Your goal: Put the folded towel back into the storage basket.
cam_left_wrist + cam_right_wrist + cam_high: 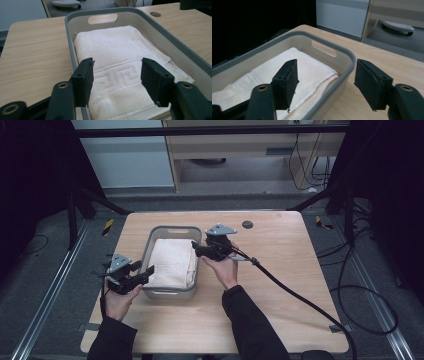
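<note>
towel [172, 261] folded in grey bin [148, 247] mid-desk [280, 270], long axis 12–6 | my left tongs [146, 272] wide, empty, at bin's 7 o'clock corner | my right tongs [196, 247] wide, empty, at its 2 o'clock rim | both about equally near

Light wooden table [280, 270] carries a grey tub [150, 244] near its middle, a folded white towel [172, 262] lying inside, and a round dark grommet [247, 224] sits by the far edge.
</note>
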`<state>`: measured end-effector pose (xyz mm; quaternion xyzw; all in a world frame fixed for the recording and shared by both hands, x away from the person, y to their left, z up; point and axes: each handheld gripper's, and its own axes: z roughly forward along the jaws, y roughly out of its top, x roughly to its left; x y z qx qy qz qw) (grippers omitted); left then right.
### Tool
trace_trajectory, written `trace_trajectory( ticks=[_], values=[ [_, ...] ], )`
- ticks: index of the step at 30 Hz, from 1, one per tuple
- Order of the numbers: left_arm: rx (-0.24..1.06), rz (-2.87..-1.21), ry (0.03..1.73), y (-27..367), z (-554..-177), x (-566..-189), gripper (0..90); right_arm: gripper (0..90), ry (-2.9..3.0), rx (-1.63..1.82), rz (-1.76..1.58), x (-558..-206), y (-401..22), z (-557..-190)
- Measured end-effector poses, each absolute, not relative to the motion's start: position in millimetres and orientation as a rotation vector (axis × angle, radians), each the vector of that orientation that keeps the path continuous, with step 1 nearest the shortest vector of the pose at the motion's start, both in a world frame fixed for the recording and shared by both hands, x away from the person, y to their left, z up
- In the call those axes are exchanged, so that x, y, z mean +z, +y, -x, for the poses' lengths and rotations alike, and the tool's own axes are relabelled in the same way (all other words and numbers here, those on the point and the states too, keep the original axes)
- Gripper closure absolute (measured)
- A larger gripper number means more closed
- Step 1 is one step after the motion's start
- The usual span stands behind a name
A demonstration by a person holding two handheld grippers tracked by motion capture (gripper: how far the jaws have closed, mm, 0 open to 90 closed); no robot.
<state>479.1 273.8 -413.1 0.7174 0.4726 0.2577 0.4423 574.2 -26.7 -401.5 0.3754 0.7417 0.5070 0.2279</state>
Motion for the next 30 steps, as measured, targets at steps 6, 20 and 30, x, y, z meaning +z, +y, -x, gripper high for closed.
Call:
trace_trajectory(
  ticks=[6, 20, 30],
  values=[
    [0.672, -1.774, 1.146, 272, -471, -412, 34.2, 23.2, 2.028, 1.412, -1.024, -392, -59, -559],
    [0.692, -1.783, 1.111, 275, -453, -416, 25.5, 14.4, 1.998, 1.407, -1.098, -410, -158, -514],
    [0.718, -1.779, 1.096, 286, -439, -421, 26.0, 12.1, 1.972, 1.334, -1.185, -438, -220, -489]
  ],
)
